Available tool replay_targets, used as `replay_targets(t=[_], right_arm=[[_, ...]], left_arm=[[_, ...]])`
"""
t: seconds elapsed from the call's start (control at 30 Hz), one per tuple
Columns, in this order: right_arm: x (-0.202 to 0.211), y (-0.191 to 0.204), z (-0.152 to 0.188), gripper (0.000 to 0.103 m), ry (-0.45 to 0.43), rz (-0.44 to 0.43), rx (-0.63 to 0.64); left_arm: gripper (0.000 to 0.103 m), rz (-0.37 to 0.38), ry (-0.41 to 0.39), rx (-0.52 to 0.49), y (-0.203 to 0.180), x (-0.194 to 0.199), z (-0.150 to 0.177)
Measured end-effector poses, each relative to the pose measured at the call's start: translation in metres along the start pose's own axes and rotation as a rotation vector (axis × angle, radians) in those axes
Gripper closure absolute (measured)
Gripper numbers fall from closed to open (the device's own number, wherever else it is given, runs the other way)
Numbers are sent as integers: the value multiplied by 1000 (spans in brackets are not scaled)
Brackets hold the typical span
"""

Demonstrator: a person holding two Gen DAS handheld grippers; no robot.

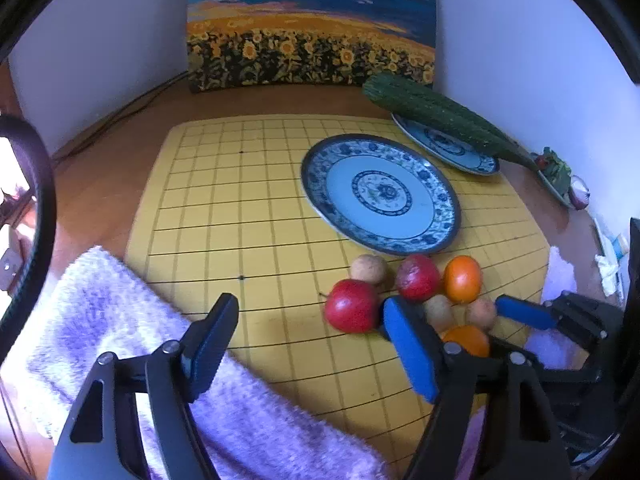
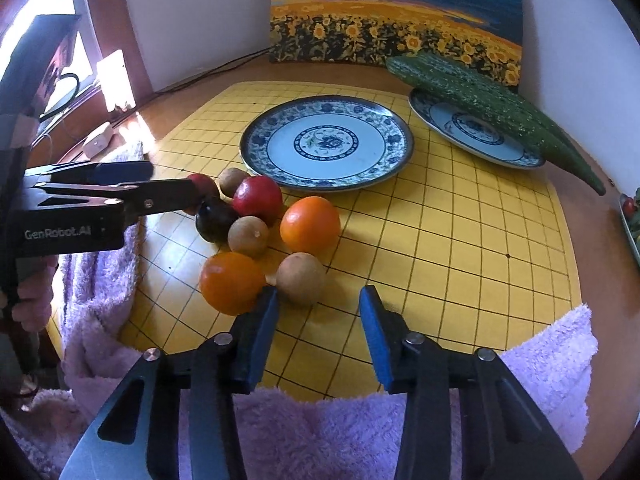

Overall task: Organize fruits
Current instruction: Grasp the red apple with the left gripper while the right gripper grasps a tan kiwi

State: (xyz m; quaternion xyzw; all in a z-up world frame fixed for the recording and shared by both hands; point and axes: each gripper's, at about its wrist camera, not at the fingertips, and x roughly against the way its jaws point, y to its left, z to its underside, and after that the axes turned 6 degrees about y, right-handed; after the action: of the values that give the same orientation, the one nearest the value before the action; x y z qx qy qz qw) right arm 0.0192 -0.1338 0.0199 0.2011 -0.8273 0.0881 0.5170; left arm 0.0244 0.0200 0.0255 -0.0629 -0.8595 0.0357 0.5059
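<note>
Early in the sorting: fruit pile (image 2: 264,236) still bunched on the yellow mat, empty plate (image 2: 326,142) just beyond it. Right claw (image 2: 318,300) gaping, gripping nothing, brown fruit (image 2: 301,283) just ahead of its fingertips, orange (image 2: 230,282) touching the left finger. Left claw (image 1: 308,316) likewise gaping and empty, red apple (image 1: 351,305) ahead between its fingers. Next, probably: advance, close on one fruit, carry to plate.

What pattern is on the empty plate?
Blue-and-white floral pattern on the plate, clearest in the right wrist view.
</note>
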Motion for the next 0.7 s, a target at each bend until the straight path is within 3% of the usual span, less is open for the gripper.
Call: replay_targets(t=[0.13, 0.3, 0.57, 0.67, 0.7], right_arm=[[-1, 2, -2, 64, -2, -10, 10], [-2, 2, -3, 67, -11, -28, 8], [-3, 4, -3, 68, -21, -48, 11], [-2, 4, -3, 70, -24, -54, 9], [-2, 4, -3, 70, -26, -56, 9]], left_arm=[[33, 17, 9, 24, 0, -5, -5], [51, 64, 18, 40, 1, -5, -6], [51, 83, 26, 76, 3, -10, -10], [68, 146, 32, 79, 4, -11, -11], [68, 141, 32, 81, 4, -10, -11]])
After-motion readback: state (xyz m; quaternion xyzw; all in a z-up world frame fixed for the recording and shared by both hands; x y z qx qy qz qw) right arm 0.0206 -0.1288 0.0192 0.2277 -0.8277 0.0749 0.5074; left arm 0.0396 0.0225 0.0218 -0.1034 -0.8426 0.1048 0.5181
